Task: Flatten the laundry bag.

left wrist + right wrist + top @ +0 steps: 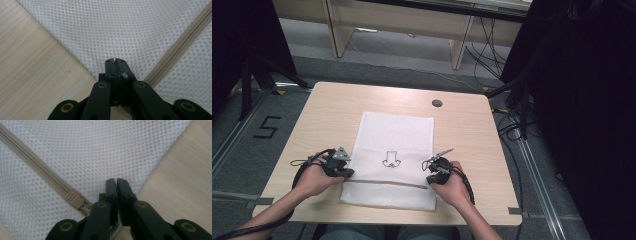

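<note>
High view first: a white mesh laundry bag (393, 159) lies flat in the middle of the tabletop (462, 135), its near edge close to the near edge of the tabletop and its far edge short of the small round grommet (437, 103) toward the far right. A beige zipper (384, 183) runs across the bag near its near edge. The left tongs (346, 172) sit at the bag's left edge by the zipper's end; the right tongs (430, 176) sit at the right edge, beside the zipper's other end.

Left gripper view shows the left tongs (115, 60) pressed together over the mesh just inside the bag's edge — whether they pinch fabric cannot be told. Right gripper view shows the right tongs (116, 180) with a slim gap between the tips, nothing gripped, the zipper pull (74, 200) just beside them.

Bare wood lies wide on both sides of the bag and beyond its far edge — the near strip is narrow.
</note>
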Action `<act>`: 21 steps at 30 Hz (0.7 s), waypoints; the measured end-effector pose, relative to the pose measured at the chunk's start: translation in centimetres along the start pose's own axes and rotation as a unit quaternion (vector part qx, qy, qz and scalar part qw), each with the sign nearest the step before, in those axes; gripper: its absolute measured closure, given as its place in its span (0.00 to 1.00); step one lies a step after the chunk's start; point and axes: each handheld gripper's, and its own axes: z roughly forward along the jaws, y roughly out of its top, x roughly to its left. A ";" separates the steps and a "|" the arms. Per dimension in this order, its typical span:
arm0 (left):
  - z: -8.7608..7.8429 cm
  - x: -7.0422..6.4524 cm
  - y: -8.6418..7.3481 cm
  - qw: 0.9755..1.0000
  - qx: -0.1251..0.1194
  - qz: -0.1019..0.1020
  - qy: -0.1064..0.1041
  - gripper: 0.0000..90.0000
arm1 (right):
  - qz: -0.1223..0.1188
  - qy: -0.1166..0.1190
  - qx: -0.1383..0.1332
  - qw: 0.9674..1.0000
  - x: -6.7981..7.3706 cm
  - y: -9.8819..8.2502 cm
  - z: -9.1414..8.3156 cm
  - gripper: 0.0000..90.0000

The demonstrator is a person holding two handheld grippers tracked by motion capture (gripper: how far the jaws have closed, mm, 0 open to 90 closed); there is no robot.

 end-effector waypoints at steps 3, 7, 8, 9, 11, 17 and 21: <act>-0.2 -0.1 0.0 0.999 -0.031 -0.016 -0.005 0.87 | 0.004 0.003 -0.029 1.000 -0.4 -0.2 -0.9 0.88; -0.4 0.0 0.1 0.998 -0.061 -0.027 -0.012 0.77 | 0.012 0.001 -0.046 0.999 -0.9 -0.8 -1.8 0.86; -0.4 0.0 0.2 0.997 -0.067 -0.027 -0.014 0.71 | 0.023 0.000 -0.051 0.998 -1.3 -1.4 -2.5 0.84; -0.4 0.0 0.3 0.996 -0.080 -0.022 -0.015 0.68 | 0.017 -0.003 -0.061 0.998 -1.7 -1.7 -2.7 0.83; -0.3 -0.2 0.5 0.995 -0.090 -0.029 -0.018 0.65 | 0.026 -0.004 -0.060 0.998 -2.0 -1.9 -2.9 0.82; -0.1 -0.9 0.9 0.992 -0.117 -0.016 -0.039 0.47 | 0.053 -0.020 -0.063 0.996 -3.0 -3.1 -3.6 0.78; 0.0 -1.1 0.9 0.991 -0.130 -0.016 -0.039 0.50 | 0.056 -0.020 -0.070 0.996 -3.1 -3.2 -3.7 0.76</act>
